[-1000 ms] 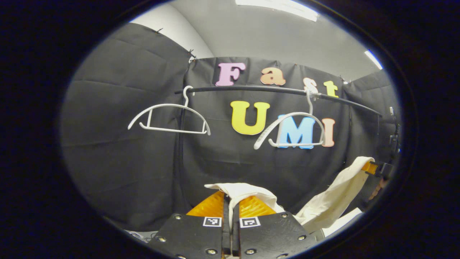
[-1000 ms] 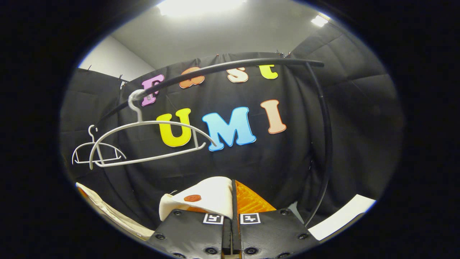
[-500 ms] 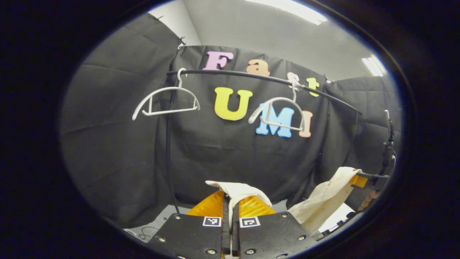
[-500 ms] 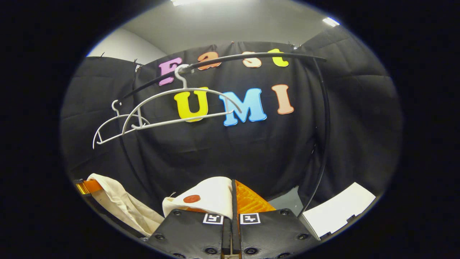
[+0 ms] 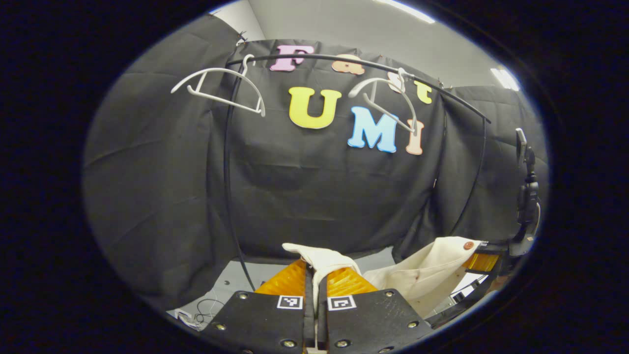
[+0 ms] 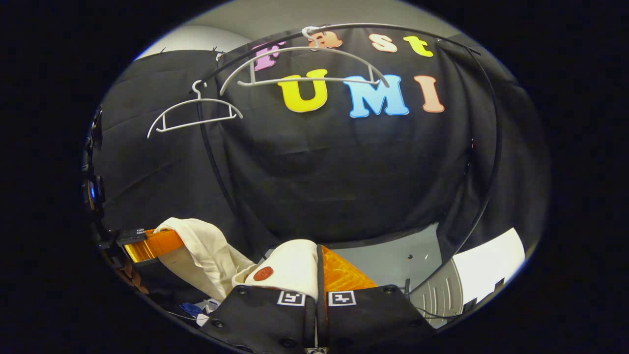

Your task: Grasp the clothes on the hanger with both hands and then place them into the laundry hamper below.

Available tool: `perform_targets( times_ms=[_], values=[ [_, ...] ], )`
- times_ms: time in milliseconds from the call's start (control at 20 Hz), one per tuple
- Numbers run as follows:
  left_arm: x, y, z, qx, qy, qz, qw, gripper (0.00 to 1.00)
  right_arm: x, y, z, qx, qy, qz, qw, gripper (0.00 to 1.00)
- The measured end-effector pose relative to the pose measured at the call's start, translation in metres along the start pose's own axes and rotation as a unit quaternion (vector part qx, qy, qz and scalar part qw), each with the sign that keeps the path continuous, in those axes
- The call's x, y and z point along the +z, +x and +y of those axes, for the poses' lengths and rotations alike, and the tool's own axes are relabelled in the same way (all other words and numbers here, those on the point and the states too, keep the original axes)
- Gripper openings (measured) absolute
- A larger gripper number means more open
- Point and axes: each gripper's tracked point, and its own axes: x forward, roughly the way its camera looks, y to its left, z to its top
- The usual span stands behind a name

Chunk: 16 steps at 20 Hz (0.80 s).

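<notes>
1. Up top there's a black clothes rail point(image 5: 314, 58) with two bare white hangers on it: one at the left end point(image 5: 216, 88), one further right point(image 5: 388, 101). In the right gripper view the same rail point(image 6: 393, 27) arcs overhead with both hangers, the near one point(image 6: 304, 66) and the far one point(image 6: 194, 113), well above my grippers.
2. The rail's thin black uprights point(image 5: 228, 187) run down to a grey floor point(image 6: 393, 255). A white ribbed thing point(image 6: 444, 292) sits low right in the right gripper view; can't tell what it is.
3. My left gripper point(image 5: 315, 275) is clamped tight on a fold of the cream garment point(image 5: 324, 258), which bunches up right between the fingers.
4. My right gripper point(image 6: 317, 268) is pinching the same garment point(image 6: 290, 268), next to a red button point(image 6: 263, 273).
5. The cloth sags between the two grippers, clear of the hangers.
</notes>
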Motion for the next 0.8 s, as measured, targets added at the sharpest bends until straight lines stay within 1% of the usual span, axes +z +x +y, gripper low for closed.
perform_targets(
  times_ms=[100,250,300,350,400,450,500,550,800],
  values=[
    [-0.03,0.008,0.006,0.0,0.007,0.02,1.0,0.04,-0.018,0.014,0.001,-0.005,0.002,0.022,1.0,0.07],
    [-0.063,0.016,0.015,0.002,0.012,0.054,0.998,0.04,-0.044,0.03,-0.009,-0.024,0.004,0.056,0.998,0.07],
    [-0.073,0.021,0.018,0.002,0.012,0.065,0.998,0.05,-0.051,0.037,-0.016,-0.03,0.006,0.067,0.997,0.03],
    [-0.082,0.024,0.02,0.001,0.014,0.076,0.997,0.04,-0.059,0.042,-0.022,-0.037,0.009,0.078,0.996,0.03],
    [-0.095,0.026,0.022,0.002,0.016,0.087,0.996,0.04,-0.069,0.047,-0.026,-0.043,0.013,0.09,0.995,0.03],
    [-0.105,0.031,0.025,0.003,0.018,0.097,0.995,0.04,-0.078,0.052,-0.03,-0.048,0.014,0.101,0.994,0.07],
    [-0.117,0.036,0.027,0.003,0.019,0.107,0.994,0.05,-0.085,0.055,-0.035,-0.053,0.014,0.113,0.992,0.07],
    [-0.126,0.042,0.028,0.004,0.018,0.116,0.993,0.05,-0.093,0.058,-0.038,-0.057,0.014,0.123,0.991,0.03],
    [-0.169,0.061,0.043,0.015,0.011,0.167,0.986,0.04,-0.127,0.071,-0.045,-0.07,0.028,0.168,0.983,0.04]
  ],
)
